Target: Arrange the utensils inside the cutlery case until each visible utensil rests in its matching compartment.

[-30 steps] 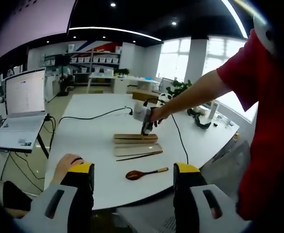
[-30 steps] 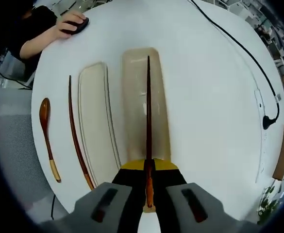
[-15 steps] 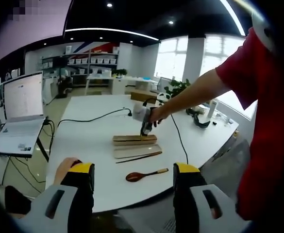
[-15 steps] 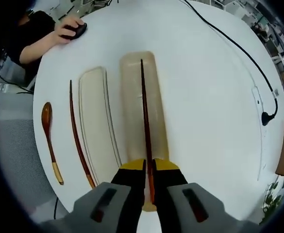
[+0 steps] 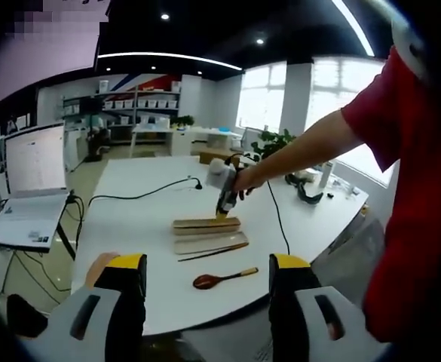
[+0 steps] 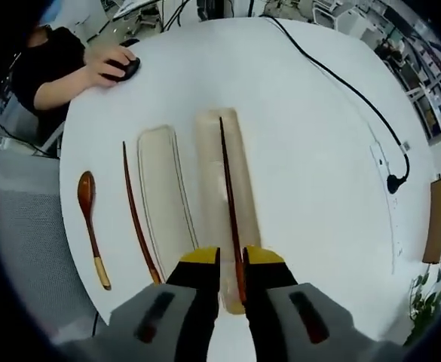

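My right tool [image 6: 231, 265] has its yellow-tipped jaws parted a little, and the dark reddish-brown wooden chopstick [image 6: 228, 197] runs up between them, lying along the pale translucent case tray [image 6: 234, 188]; I cannot tell whether the jaws touch it, but they do not look clamped. My judgement is that the step in hand is letting this stick settle in its tray; to do it well I would draw straight back along the stick's line, jaws apart, so neither pad drags it askew or out over the tray's near end. My left tool [image 5: 209, 280] hangs wide and empty, well back off the edge of the white round worktop [image 6: 318, 181].

Outward from the tray, counted: one cream oblong case lid or second tray [image 6: 165, 197] just beside it; one second dark chopstick [image 6: 139, 219] on the bare worktop beside that; one brown wooden spoon with a pale handle end [image 6: 93, 234] further out; so two chopsticks, one spoon, two case parts. Near the far edge, a seated person's hand [image 6: 108, 66] rests on a dark mouse; one black cable [image 6: 341, 98] crosses the worktop.
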Demonstrator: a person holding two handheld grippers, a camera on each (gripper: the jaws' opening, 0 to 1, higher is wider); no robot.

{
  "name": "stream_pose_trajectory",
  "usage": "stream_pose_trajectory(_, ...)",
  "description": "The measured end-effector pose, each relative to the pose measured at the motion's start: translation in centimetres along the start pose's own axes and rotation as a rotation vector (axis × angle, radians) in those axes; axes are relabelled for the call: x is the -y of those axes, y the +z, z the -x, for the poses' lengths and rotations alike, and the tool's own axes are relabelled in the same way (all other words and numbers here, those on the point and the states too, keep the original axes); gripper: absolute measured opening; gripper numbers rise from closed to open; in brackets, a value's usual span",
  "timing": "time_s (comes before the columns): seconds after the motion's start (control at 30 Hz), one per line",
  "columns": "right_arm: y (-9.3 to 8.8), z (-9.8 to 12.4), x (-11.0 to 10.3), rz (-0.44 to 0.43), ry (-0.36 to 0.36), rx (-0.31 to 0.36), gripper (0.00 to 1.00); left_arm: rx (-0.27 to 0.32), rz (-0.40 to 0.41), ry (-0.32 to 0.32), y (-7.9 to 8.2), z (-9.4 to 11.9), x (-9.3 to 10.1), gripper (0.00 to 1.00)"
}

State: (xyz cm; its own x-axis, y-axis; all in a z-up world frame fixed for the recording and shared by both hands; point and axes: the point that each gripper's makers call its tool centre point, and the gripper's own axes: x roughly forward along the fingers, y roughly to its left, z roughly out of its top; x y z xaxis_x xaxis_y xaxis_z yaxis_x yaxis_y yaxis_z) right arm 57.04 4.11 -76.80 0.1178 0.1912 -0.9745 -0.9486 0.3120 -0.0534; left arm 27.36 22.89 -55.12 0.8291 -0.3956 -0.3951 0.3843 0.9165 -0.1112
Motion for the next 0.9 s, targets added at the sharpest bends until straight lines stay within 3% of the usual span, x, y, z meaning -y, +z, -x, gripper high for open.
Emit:
stream_pose_trajectory(0.1, -0.1, 0.9, -0.5, 0.011, -0.016, 0.021, 0.16, 0.008, 0.006, -0.008, -0.2, 0.2, 0.1, 0.67)
stream_pose_trajectory(0.3, -0.2, 2.5, -1.7, 0.000, -0.007, 0.052, 0.12, 0.020, 0.010, -0.019, -0.2, 0.5, 0.1, 0.67)
stream_pose_trajectory(0.43, -0.1, 4.3, -3.6, -0.011, -0.006, 0.089, 0.13, 0.025, 0.011, -0.031, -0.2, 0.4, 0.1, 0.67)
stream_pose_trajectory(0.63, -0.7, 4.2, -3.7, 0.014, -0.017, 0.089, 0.13, 0.029, 0.014, -0.033, -0.2, 0.3, -0.3, 0.67)
stream_pose_trajectory(0.73, -1.1, 4.2, -4.0, 0.004, -0.019, 0.095, 0.14, -0.003, -0.009, -0.009, -0.8, 0.2, -0.9, 0.66)
stream_pose_trajectory(0.9, -1.3, 4.3, -4.9, 0.004, -0.033, 0.123, 0.15, 0.011, 0.006, 0.002, -0.7, 0.5, -1.6, 0.68)
